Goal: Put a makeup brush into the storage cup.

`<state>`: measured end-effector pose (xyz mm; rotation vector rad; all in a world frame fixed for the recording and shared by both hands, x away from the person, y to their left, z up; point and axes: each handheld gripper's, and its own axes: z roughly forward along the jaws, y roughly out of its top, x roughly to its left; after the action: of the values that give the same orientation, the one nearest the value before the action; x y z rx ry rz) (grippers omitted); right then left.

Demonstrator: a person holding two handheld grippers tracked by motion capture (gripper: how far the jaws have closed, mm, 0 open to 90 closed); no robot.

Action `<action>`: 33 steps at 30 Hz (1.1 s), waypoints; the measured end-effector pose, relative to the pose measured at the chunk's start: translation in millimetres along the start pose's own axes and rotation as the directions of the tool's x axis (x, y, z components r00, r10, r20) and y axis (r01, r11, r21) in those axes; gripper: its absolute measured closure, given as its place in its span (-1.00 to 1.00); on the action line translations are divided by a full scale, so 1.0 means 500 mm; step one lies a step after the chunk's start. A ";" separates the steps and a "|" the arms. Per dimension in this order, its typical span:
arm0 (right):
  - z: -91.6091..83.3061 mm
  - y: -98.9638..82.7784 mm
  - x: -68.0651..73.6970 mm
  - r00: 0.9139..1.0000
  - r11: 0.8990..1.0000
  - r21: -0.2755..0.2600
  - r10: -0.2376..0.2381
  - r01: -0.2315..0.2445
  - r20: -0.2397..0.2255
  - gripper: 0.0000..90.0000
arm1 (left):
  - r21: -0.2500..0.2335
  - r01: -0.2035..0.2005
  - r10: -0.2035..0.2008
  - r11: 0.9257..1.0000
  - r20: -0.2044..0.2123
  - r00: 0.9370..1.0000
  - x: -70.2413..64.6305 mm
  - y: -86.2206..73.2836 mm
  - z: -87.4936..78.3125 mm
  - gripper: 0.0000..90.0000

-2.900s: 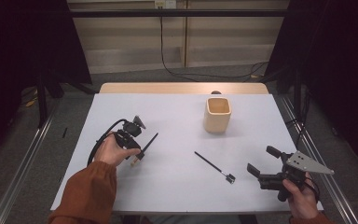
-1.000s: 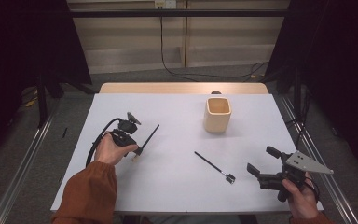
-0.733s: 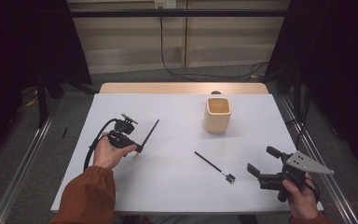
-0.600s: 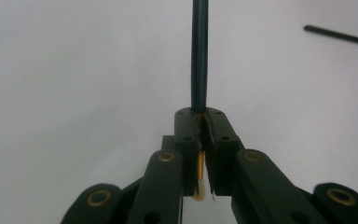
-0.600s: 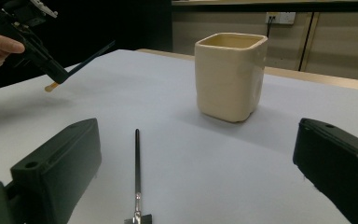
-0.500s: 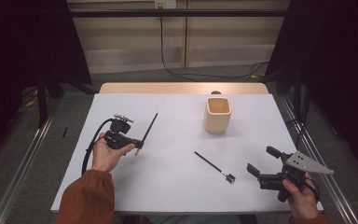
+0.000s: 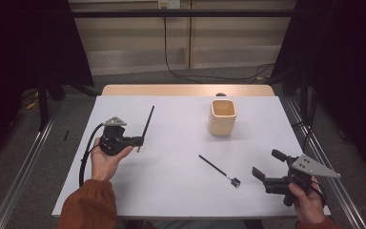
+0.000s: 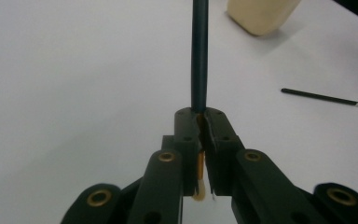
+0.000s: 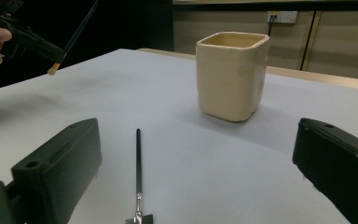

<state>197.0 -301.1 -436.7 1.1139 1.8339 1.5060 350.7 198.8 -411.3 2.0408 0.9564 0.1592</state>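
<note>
Black stick [image 7: 147, 123] clamped in left gripper [image 7: 138, 141].

Cup [image 7: 222, 117] — sole upright obstacle

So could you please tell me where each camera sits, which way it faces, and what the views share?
High view: above the person's side, facing forward and down on the table; both forearms, left hand-held gripper and right hand-held gripper.
Left gripper view: rides the left hand-held gripper, looking along jaws shut on a dark brush.
Right gripper view: rides the right hand-held gripper, looking between open jaws at the cup.
All share the cup and the lying tool.
</note>
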 end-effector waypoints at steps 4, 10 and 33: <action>-0.001 0.000 0.000 1.000 1.000 0.001 -0.001 0.001 0.000 -0.99 | -0.049 -0.034 0.034 0.998 -0.013 0.999 -0.006 -0.004 -0.008 0.88; -0.001 0.000 0.000 1.000 1.000 0.002 -0.001 0.001 -0.002 -0.99 | -0.150 -0.042 0.041 0.988 -0.005 0.999 -0.016 -0.008 -0.020 0.88; 0.000 0.001 0.001 1.000 1.000 -0.004 -0.004 0.004 -0.014 -1.00 | -0.254 -0.081 0.129 0.964 0.179 0.975 -0.071 -0.011 -0.025 0.88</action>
<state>196.9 -300.7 -436.1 1.0997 1.8410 1.5177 317.3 184.6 -399.5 1.8398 0.6718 0.1259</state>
